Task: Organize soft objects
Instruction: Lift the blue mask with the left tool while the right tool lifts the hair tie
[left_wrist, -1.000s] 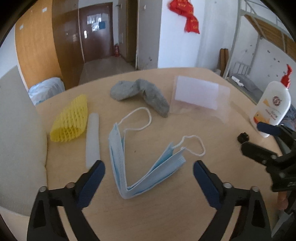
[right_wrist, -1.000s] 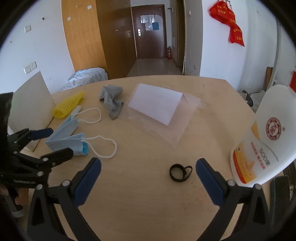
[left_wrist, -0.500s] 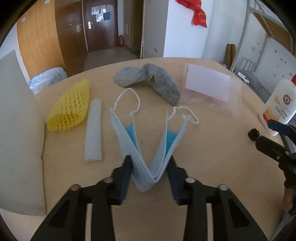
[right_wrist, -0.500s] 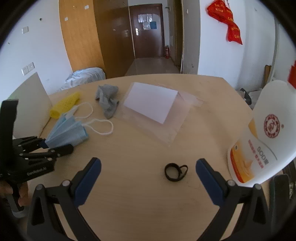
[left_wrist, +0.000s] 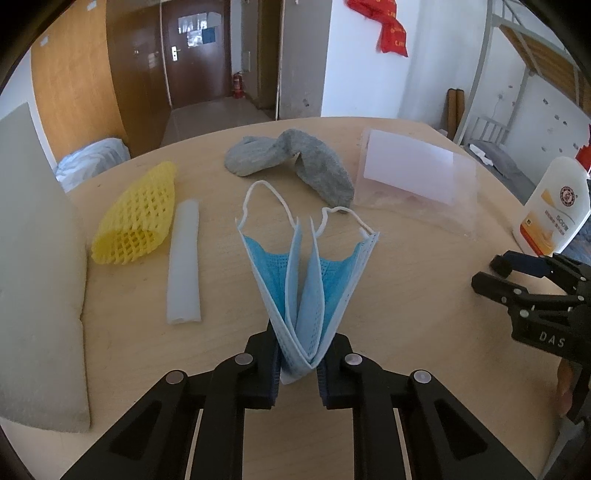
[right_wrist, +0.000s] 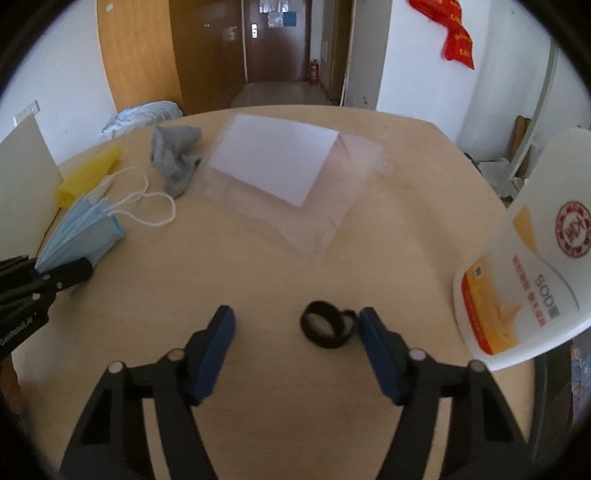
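A folded blue face mask (left_wrist: 306, 273) stands on edge on the round wooden table (left_wrist: 406, 295), its ear loops lying toward the far side. My left gripper (left_wrist: 298, 354) is closing on the mask's fold, and both pads press on it. In the right wrist view the same mask (right_wrist: 81, 236) pokes out of the left gripper (right_wrist: 48, 267) at the far left. My right gripper (right_wrist: 295, 317) hangs low over the table with its jaws closing. A black hair band (right_wrist: 327, 342) lies between them, close to the right finger, and is not gripped.
A grey sock (left_wrist: 295, 162), a yellow foam net (left_wrist: 136, 218) and a white foam tube (left_wrist: 184, 262) lie beyond the mask. A clear bag with white paper (left_wrist: 410, 177) lies at the back right, a lotion bottle (right_wrist: 535, 273) stands at the right edge, and a grey board (left_wrist: 37, 280) leans at the left.
The left jaws closed from wide open onto the mask, folding it upright. The right gripper sank toward the hair band and its jaws narrowed around it.
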